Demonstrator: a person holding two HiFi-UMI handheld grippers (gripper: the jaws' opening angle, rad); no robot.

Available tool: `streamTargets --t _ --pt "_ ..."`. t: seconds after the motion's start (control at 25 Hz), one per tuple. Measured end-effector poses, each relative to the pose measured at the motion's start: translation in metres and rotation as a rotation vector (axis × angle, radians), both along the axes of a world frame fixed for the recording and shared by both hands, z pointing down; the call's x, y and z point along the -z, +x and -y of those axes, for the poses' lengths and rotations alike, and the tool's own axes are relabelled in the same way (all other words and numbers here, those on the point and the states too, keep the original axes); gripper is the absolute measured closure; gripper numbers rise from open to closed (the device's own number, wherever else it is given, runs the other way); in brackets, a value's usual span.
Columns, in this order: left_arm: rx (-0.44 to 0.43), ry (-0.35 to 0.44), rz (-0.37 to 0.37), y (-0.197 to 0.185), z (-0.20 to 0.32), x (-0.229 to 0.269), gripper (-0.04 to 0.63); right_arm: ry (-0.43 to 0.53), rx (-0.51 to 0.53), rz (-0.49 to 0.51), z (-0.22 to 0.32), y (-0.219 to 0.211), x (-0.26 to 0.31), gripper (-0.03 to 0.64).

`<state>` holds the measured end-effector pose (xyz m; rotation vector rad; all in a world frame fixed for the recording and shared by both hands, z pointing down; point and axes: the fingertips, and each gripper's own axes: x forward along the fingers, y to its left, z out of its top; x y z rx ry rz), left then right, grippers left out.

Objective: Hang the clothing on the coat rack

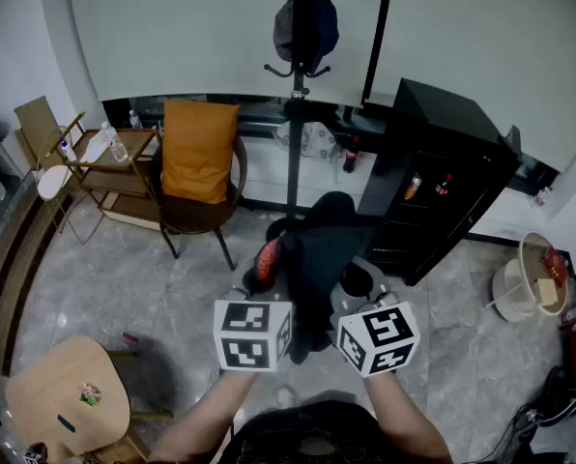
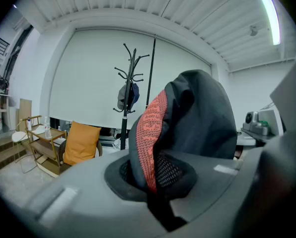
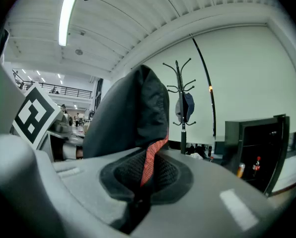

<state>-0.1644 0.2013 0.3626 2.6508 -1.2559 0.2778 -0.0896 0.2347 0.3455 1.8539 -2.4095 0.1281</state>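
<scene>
L gripper (image 1: 267,264) & R gripper (image 1: 352,283) are both closed on the dark clothing (image 1: 322,245), side by side; the coat rack (image 1: 296,114) stands straight ahead, well apart.

I hold the dark garment (image 1: 319,245) bunched upright, near me at the centre. Its red knit band (image 2: 150,133) is pinched in my left gripper (image 2: 155,187), and another stretch of it in my right gripper (image 3: 140,182). The black coat rack (image 1: 296,124) stands upright, far behind it, with a dark item (image 1: 305,27) on its hooks.
</scene>
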Motion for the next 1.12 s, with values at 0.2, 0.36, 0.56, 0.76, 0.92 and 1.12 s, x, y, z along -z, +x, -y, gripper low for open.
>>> streamTargets --t 0.2,0.36,0.56,0.76,0.92,1.12 --pt "0.001 -0.007 0.000 0.004 0.005 -0.004 0.580 -0.001 0.014 0.010 0.003 0.001 -0.003 0.595" --pt "-0.001 0.000 0.003 0.011 0.011 -0.004 0.580 0.004 0.016 0.005 0.008 0.006 -0.003 0.594" --pt "0.002 -0.004 0.004 0.019 0.019 -0.007 0.580 0.010 0.025 -0.004 0.017 0.014 -0.005 0.595" --pt "0.013 -0.001 0.014 0.029 0.032 -0.009 0.580 0.023 0.037 0.005 0.033 0.026 -0.006 0.595" --pt "0.026 -0.004 0.022 0.039 0.048 -0.014 0.580 0.023 0.052 0.013 0.050 0.037 -0.010 0.595" --pt "0.041 -0.011 0.034 0.057 0.076 -0.014 0.580 0.020 0.070 0.022 0.079 0.055 -0.010 0.595"
